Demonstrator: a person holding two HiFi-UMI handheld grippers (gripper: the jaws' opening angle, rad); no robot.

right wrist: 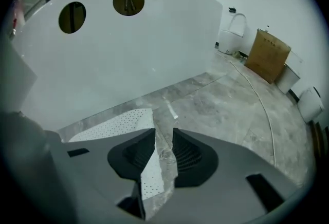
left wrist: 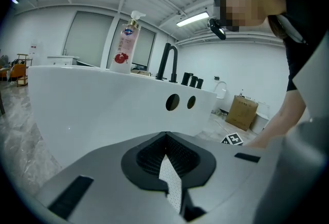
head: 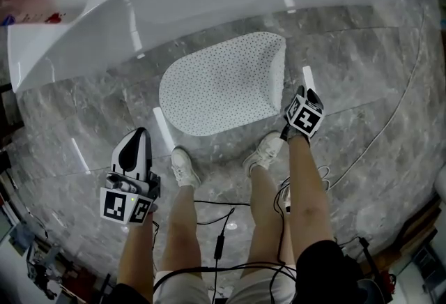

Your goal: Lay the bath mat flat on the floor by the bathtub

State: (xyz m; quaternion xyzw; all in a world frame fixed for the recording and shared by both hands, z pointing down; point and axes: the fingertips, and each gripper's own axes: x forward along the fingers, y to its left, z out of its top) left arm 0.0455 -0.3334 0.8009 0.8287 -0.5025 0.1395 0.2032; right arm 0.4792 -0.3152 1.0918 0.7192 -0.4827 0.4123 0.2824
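The white dotted bath mat (head: 223,83) lies spread on the grey marble floor, close against the white bathtub (head: 209,3). My right gripper (head: 298,97) hovers low at the mat's near right corner. In the right gripper view, my right gripper (right wrist: 163,138) is open, with bare floor and the mat's edge (right wrist: 115,123) showing through the gap and nothing held. My left gripper (head: 138,135) is off to the left, apart from the mat. In the left gripper view, my left gripper (left wrist: 164,138) has its tips together, and a sliver of mat (left wrist: 172,182) shows behind them.
The person's two white shoes (head: 185,166) (head: 263,153) stand just short of the mat's near edge. Black cables (head: 216,212) trail on the floor behind them, and a thin cable (head: 397,111) curves at right. A soap bottle (left wrist: 125,45) and black faucet (left wrist: 168,61) sit on the tub rim. A cardboard box (right wrist: 267,56) stands far right.
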